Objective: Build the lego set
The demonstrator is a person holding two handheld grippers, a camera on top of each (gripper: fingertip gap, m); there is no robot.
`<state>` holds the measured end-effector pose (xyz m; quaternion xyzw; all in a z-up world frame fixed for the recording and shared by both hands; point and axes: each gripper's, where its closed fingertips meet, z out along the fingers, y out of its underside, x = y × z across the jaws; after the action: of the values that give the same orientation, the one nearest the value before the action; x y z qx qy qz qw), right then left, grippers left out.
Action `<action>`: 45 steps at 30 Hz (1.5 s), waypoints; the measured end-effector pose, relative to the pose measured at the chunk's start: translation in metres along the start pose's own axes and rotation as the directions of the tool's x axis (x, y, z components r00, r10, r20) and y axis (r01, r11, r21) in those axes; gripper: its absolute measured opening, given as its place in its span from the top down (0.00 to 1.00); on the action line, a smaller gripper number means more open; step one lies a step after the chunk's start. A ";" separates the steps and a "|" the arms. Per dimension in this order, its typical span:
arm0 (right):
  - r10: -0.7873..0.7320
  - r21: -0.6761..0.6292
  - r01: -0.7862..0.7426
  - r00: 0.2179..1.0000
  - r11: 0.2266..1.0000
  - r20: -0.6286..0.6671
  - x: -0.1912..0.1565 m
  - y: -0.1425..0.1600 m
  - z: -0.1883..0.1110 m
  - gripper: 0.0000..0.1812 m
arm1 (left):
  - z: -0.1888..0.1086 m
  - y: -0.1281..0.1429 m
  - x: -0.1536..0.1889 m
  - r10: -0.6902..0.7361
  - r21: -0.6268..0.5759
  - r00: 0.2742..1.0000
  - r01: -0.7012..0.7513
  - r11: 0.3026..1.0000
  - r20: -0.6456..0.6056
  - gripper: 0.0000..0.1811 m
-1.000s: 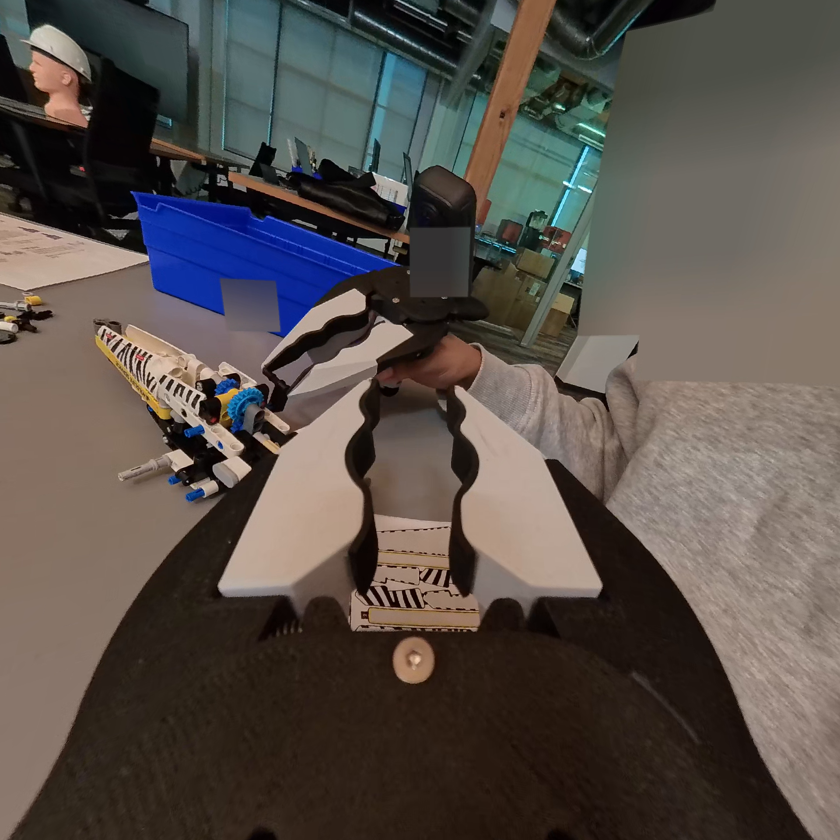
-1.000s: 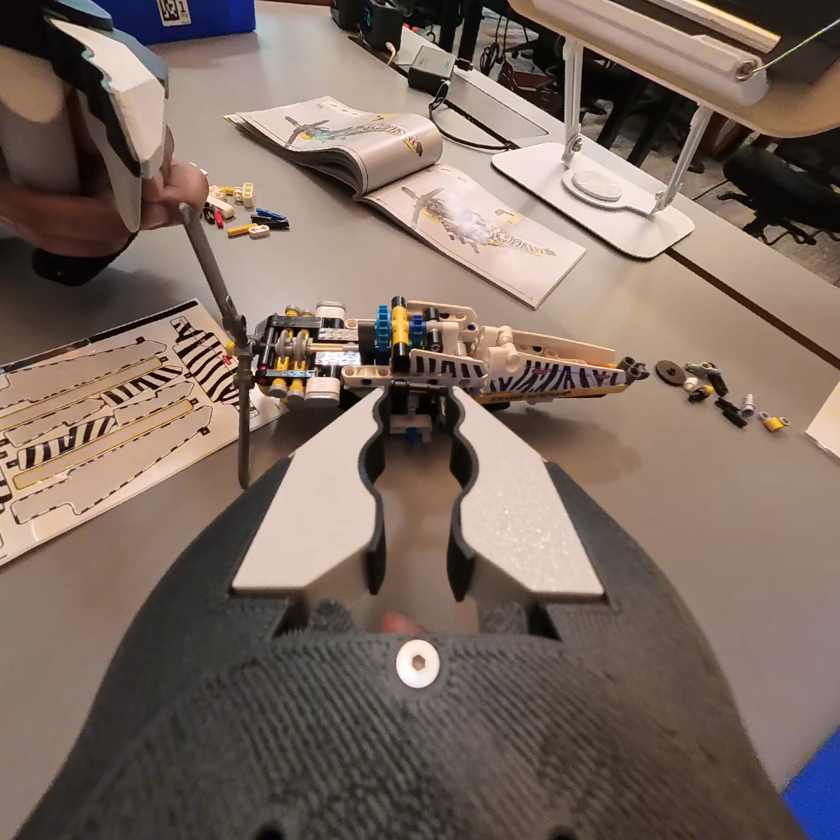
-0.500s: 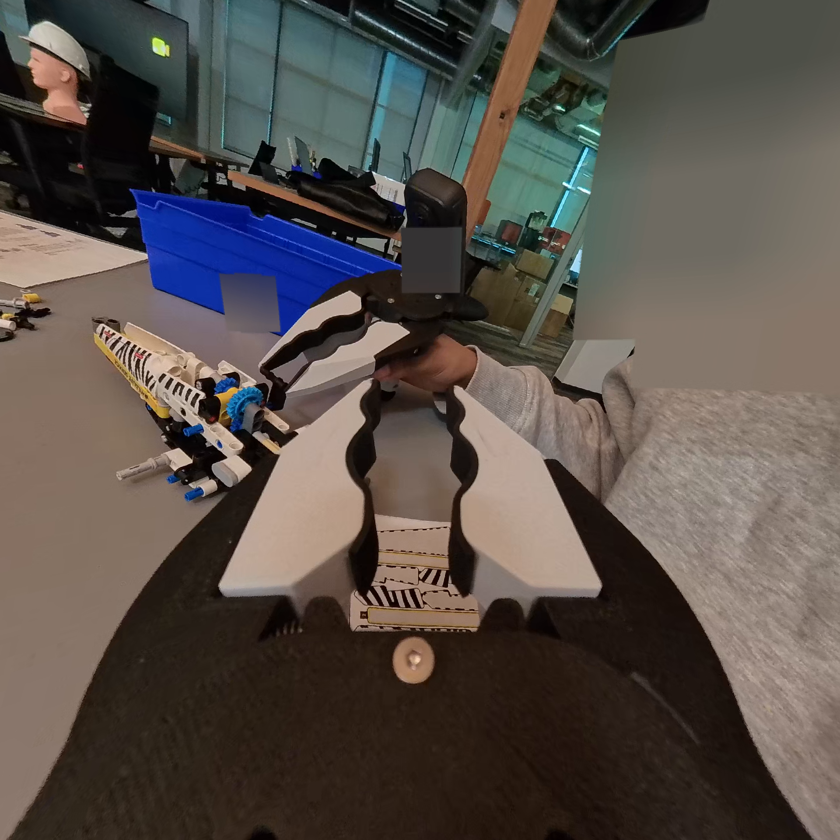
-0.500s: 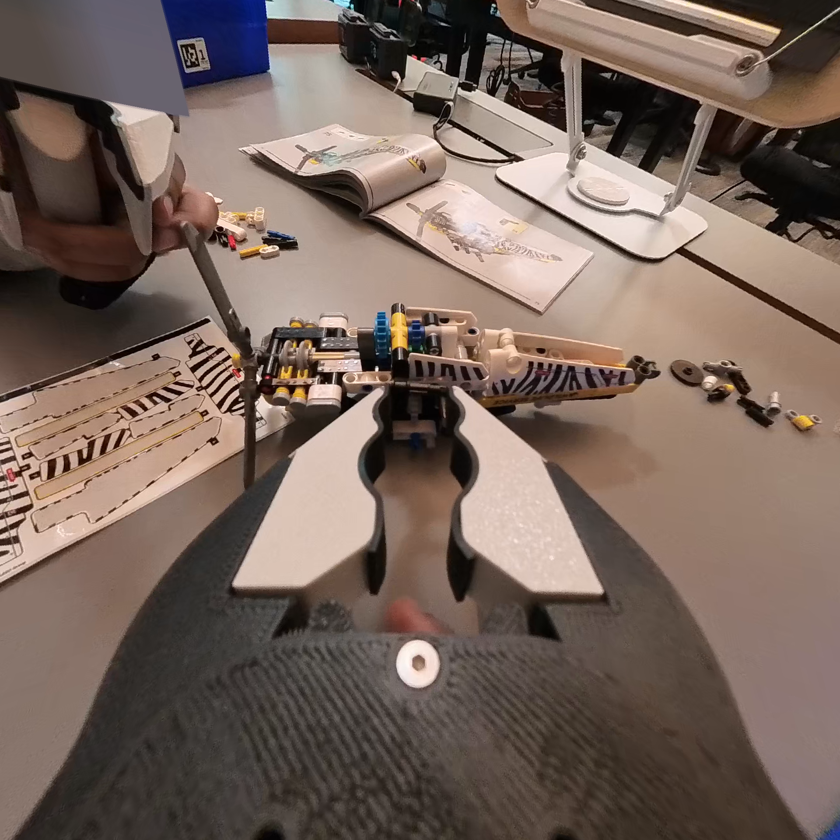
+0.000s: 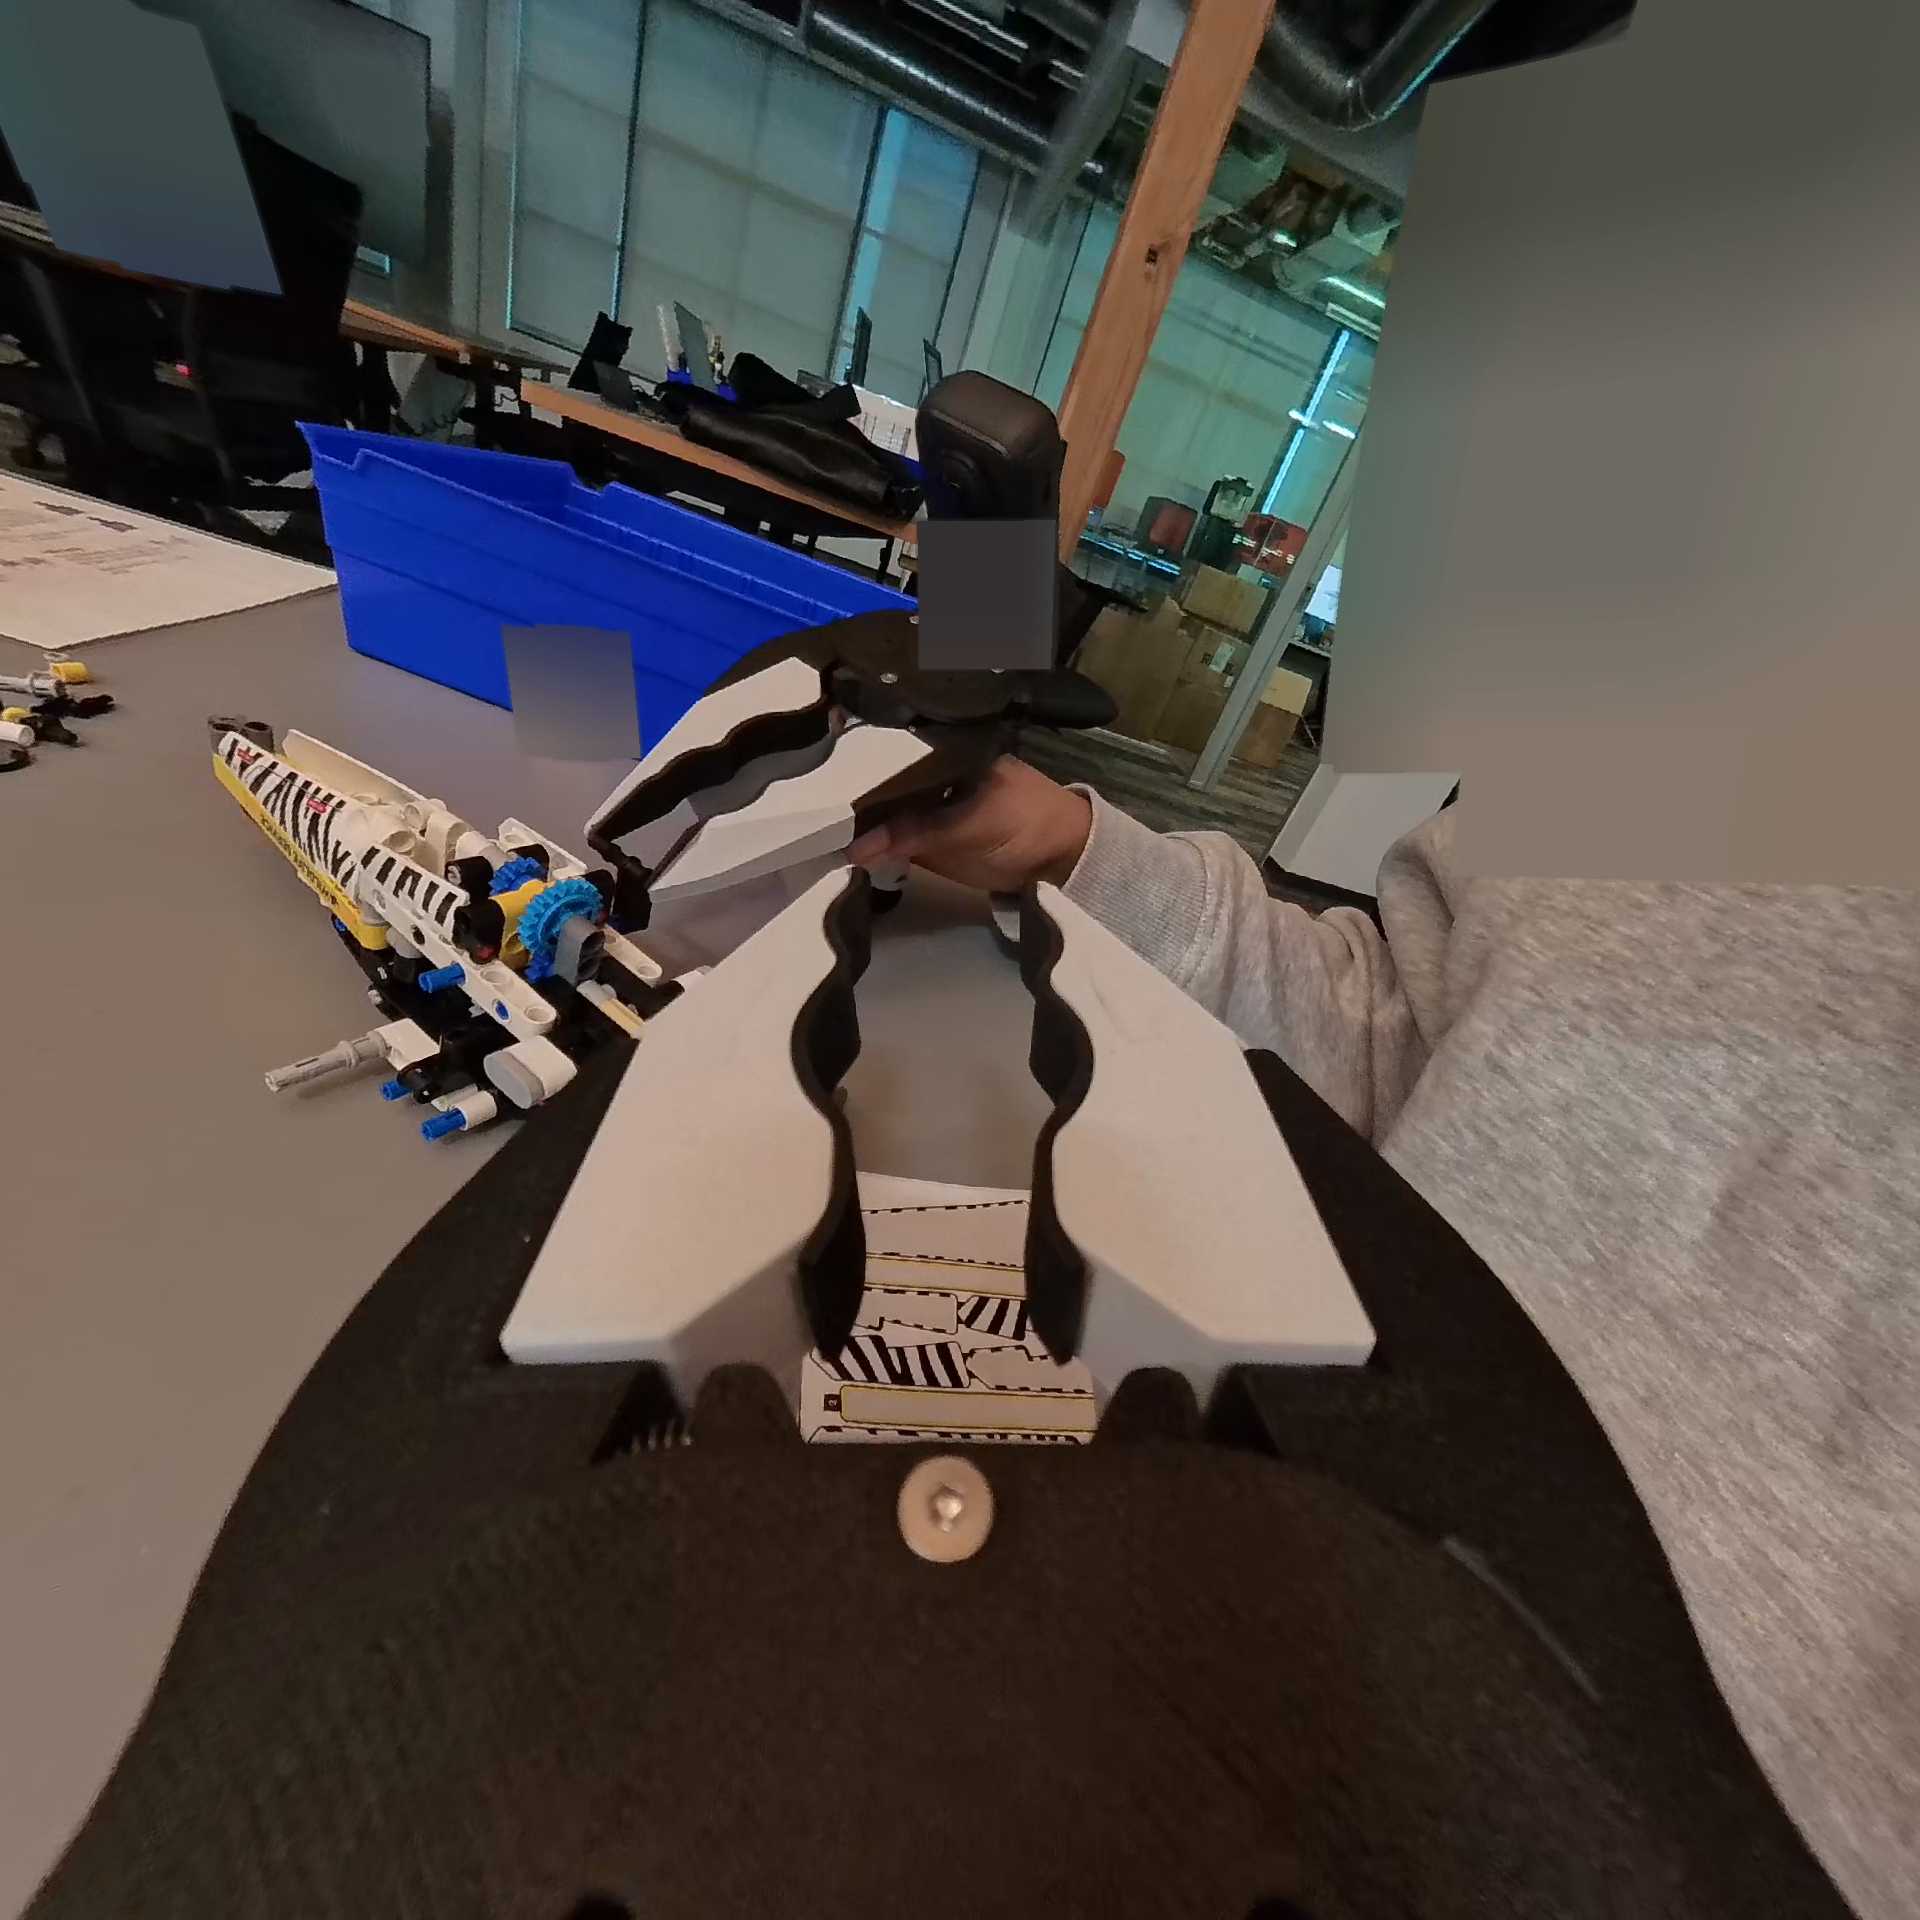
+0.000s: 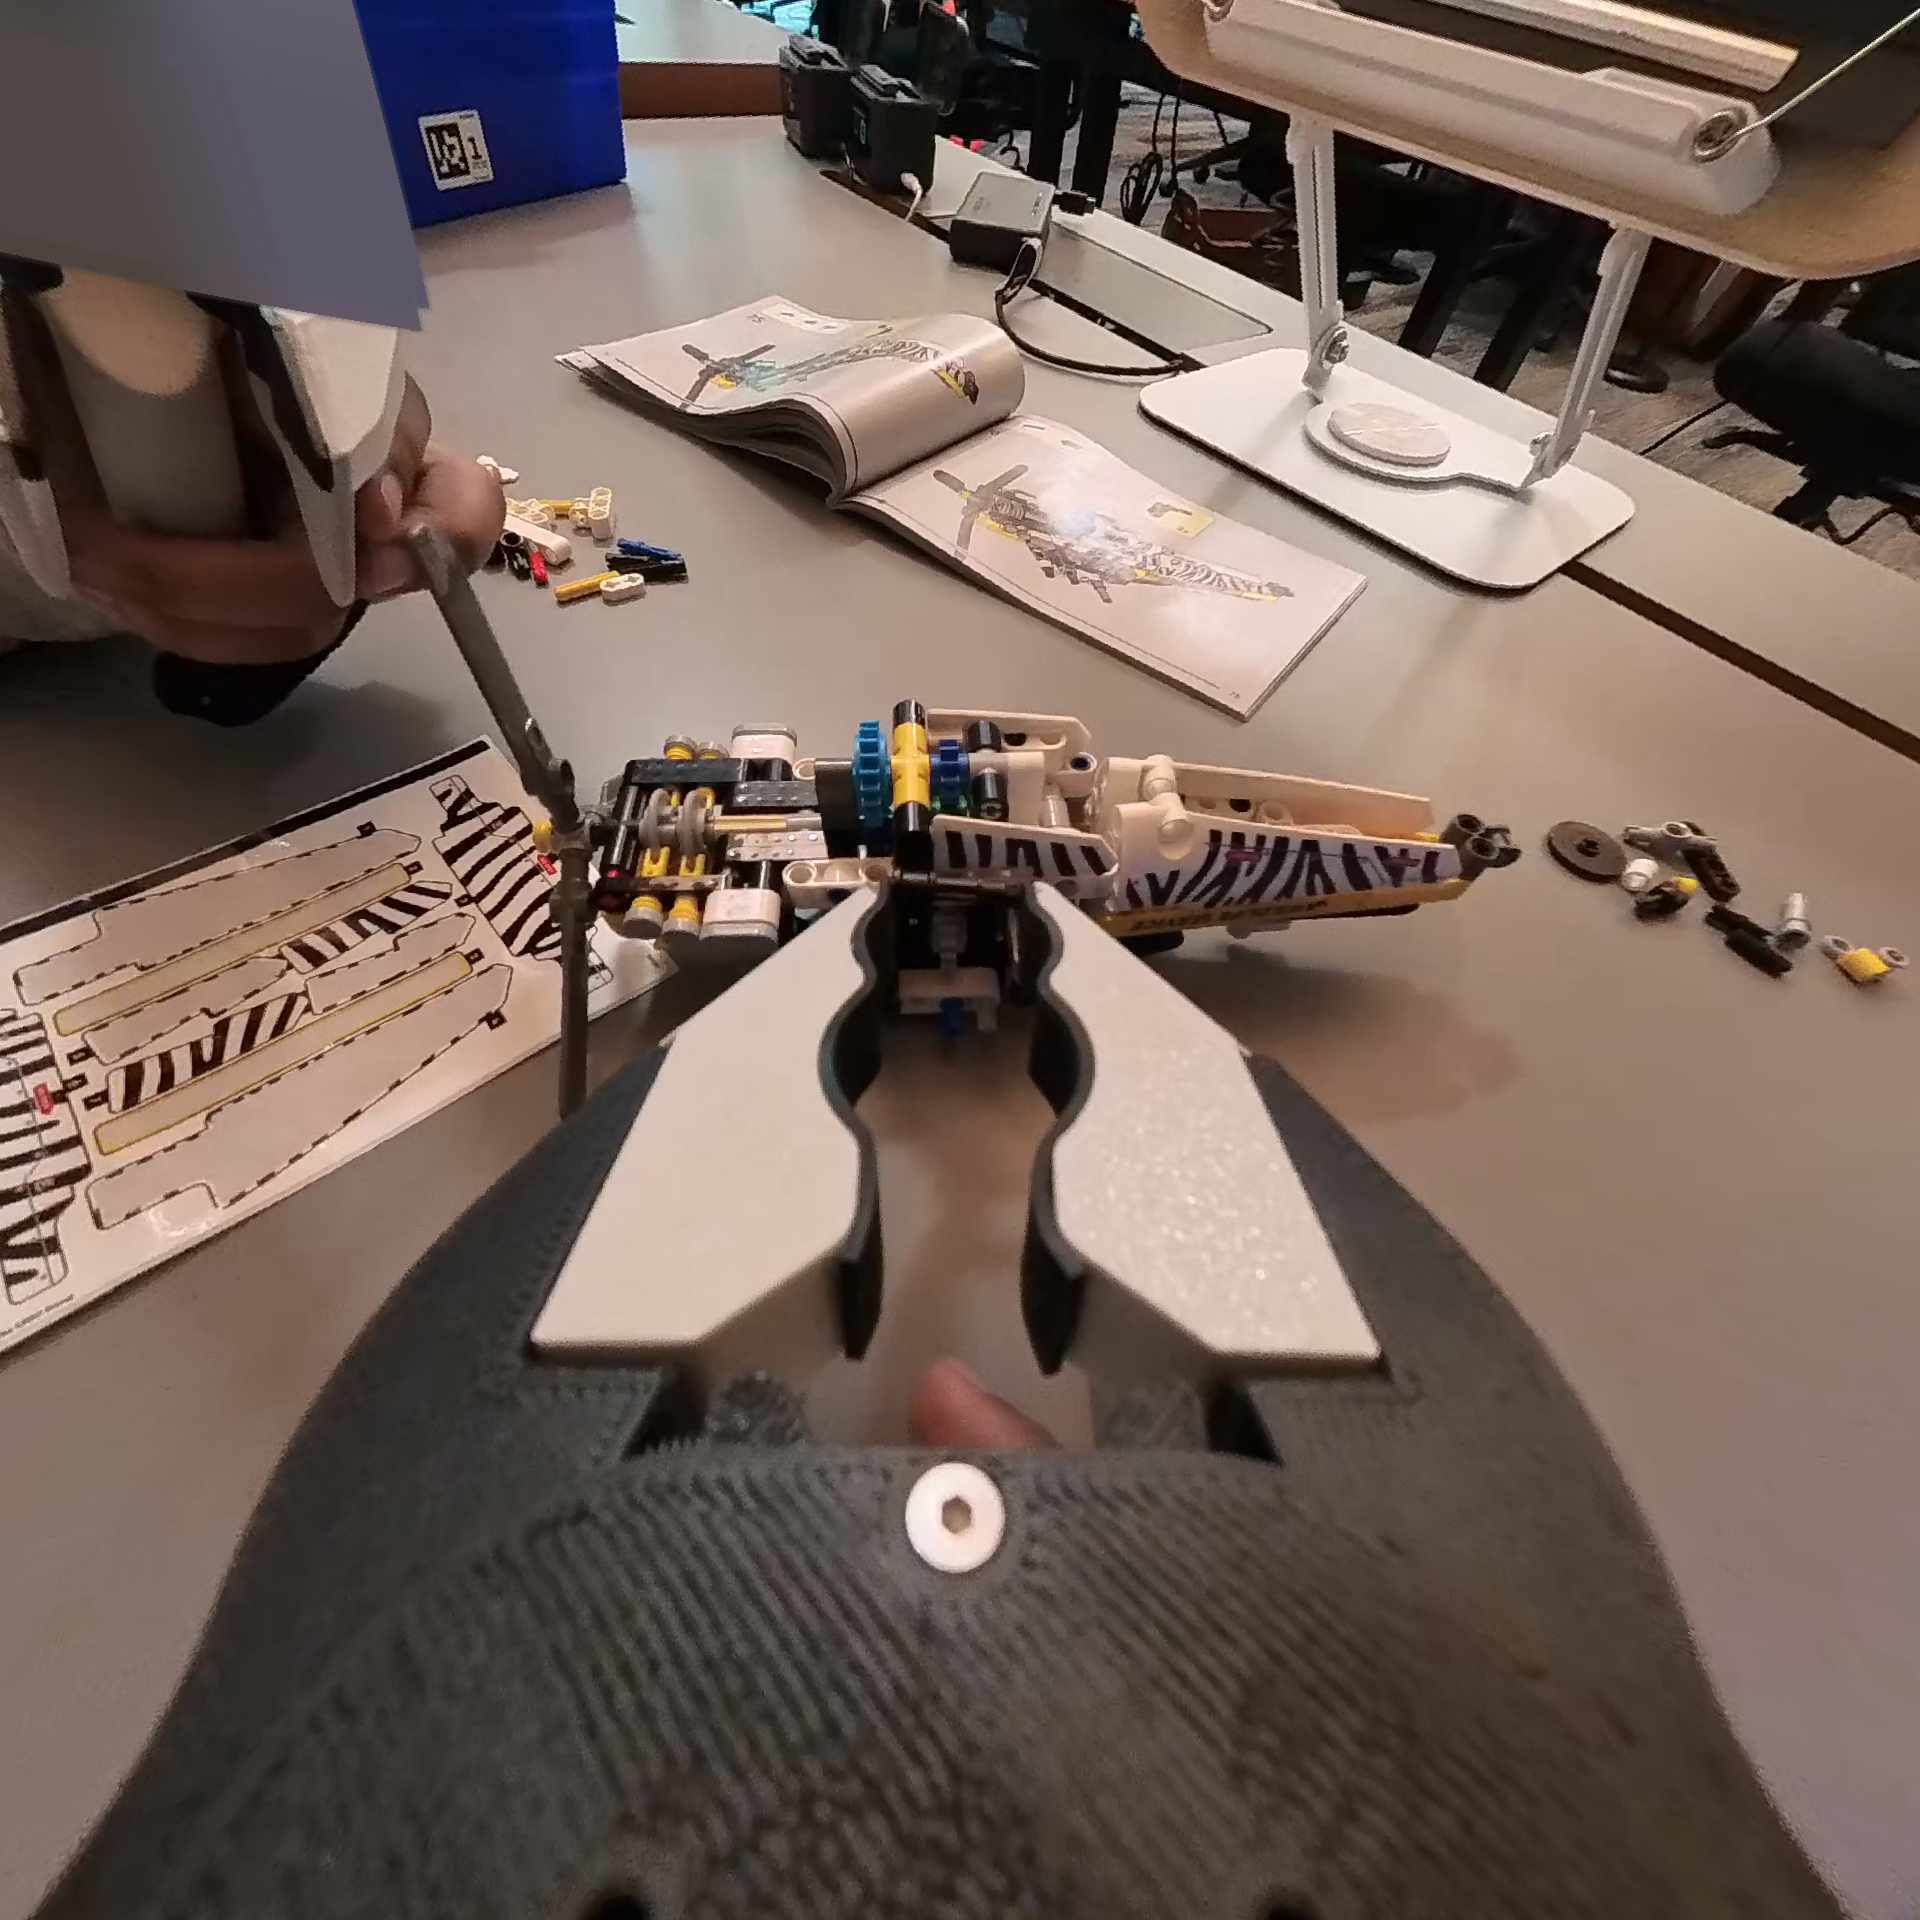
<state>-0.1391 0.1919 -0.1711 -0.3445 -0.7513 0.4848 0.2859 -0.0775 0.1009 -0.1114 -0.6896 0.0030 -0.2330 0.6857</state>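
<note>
Right wrist view shows the right claw low over the grey counter, its two fingers parted and set on either side of the model's black underside block; whether the pads actually press that block I cannot tell. The model, a long build with zebra-striped white panels, a blue gear and a yellow hub, lies across the counter at 12 o'clock from the claw, with its pointed tail toward 3 o'clock. At its 9 o'clock end a grey rotor blade slants up to 10 o'clock, where a bare hand pinches its upper end beside the left claw. A sticker sheet lies flat at 9 o'clock, touching the model's end. Loose parts sit at 11 o'clock, more loose pieces at 3 o'clock, and an open booklet at 12 o'clock, with a white stand beyond it.

Left wrist view has the left claw open and empty above the sticker sheet. The right claw reaches the model at 10 o'clock, beside the blue gear. A blue bin stands behind.
</note>
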 end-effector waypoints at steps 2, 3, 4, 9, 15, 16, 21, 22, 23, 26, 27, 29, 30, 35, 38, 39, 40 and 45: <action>0.009 0.001 -0.009 1.000 1.000 0.001 0.000 0.000 0.000 0.88 | 0.000 0.000 0.000 0.001 -0.002 1.000 -0.001 1.000 0.001 0.86; 0.011 0.001 -0.011 1.000 1.000 0.001 0.000 -0.001 0.001 0.88 | 0.000 0.000 0.000 0.001 -0.002 1.000 -0.001 1.000 0.001 0.86; 0.013 0.001 -0.013 1.000 1.000 0.001 0.000 -0.001 0.001 0.88 | 0.000 0.000 0.000 0.001 -0.002 1.000 -0.001 1.000 0.001 0.86; 0.024 0.002 -0.024 1.000 1.000 -0.001 0.000 -0.001 0.001 0.88 | 0.000 0.001 0.000 0.000 -0.003 1.000 0.000 1.000 0.004 0.86; 0.031 0.000 -0.031 1.000 1.000 -0.004 0.001 -0.001 0.002 0.89 | 0.000 0.001 -0.001 -0.002 -0.004 1.000 0.002 1.000 0.005 0.86; 0.035 -0.002 -0.035 0.999 0.999 -0.004 0.001 -0.001 0.002 0.88 | 0.000 0.001 -0.001 -0.002 -0.004 1.000 0.002 1.000 0.005 0.86; 0.025 -0.066 -0.027 0.999 0.997 -0.027 0.001 0.004 -0.008 0.88 | 0.000 0.001 -0.001 -0.002 -0.005 1.000 0.002 1.000 0.005 0.86; 0.028 -0.086 -0.031 0.999 0.996 -0.030 0.001 0.005 -0.012 0.88 | 0.000 0.001 -0.001 -0.003 -0.005 1.000 0.003 1.000 0.005 0.86; 0.033 -0.110 -0.037 0.999 0.993 -0.032 0.001 0.006 -0.015 0.88 | 0.000 0.001 -0.001 -0.004 -0.005 1.000 0.004 1.000 0.004 0.86; 0.044 -0.249 -0.058 0.997 0.967 -0.060 0.001 0.019 -0.024 0.88 | 0.000 0.002 -0.001 -0.004 -0.008 1.000 0.004 1.000 0.004 0.86; 0.042 -0.307 -0.062 0.997 0.950 -0.071 0.000 0.026 -0.027 0.88 | 0.001 0.002 -0.001 -0.004 -0.009 1.000 0.004 1.000 0.004 0.86; 0.032 -0.417 -0.067 0.995 0.906 -0.090 -0.001 0.042 -0.031 0.88 | 0.001 0.002 -0.001 -0.004 -0.011 1.000 0.004 1.000 0.003 0.86; 0.023 -0.460 -0.065 0.995 0.885 -0.097 -0.002 0.049 -0.031 0.88 | 0.001 0.003 -0.001 -0.003 -0.012 1.000 0.004 1.000 0.004 0.86; 0.002 -0.494 -0.045 0.996 0.868 -0.089 -0.004 0.058 -0.021 0.88 | 0.001 0.003 -0.002 -0.003 -0.013 1.000 0.003 1.000 0.006 0.86; -0.007 -0.522 -0.048 0.995 0.852 -0.103 -0.002 0.063 -0.021 0.86 | 0.001 0.003 -0.002 -0.003 -0.014 1.000 0.003 1.000 0.006 0.86; -0.011 -0.528 -0.048 0.994 0.848 -0.108 -0.001 0.063 -0.023 0.84 | 0.001 0.003 -0.002 -0.004 -0.014 1.000 0.004 1.000 0.006 0.86; -0.016 -0.525 -0.046 0.994 0.850 -0.113 0.000 0.062 -0.024 0.82 | 0.001 0.003 -0.002 -0.003 -0.014 1.000 0.003 1.000 0.005 0.86; 0.017 -0.462 -0.070 0.993 0.884 -0.118 -0.004 0.050 -0.029 0.86 | 0.001 0.003 -0.002 -0.004 -0.015 1.000 0.004 1.000 0.005 0.86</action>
<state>-0.1024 0.2194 -0.2074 -0.4461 -0.8208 0.2769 0.2250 -0.0776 0.1018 -0.1152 -0.6952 0.0016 -0.2324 0.6802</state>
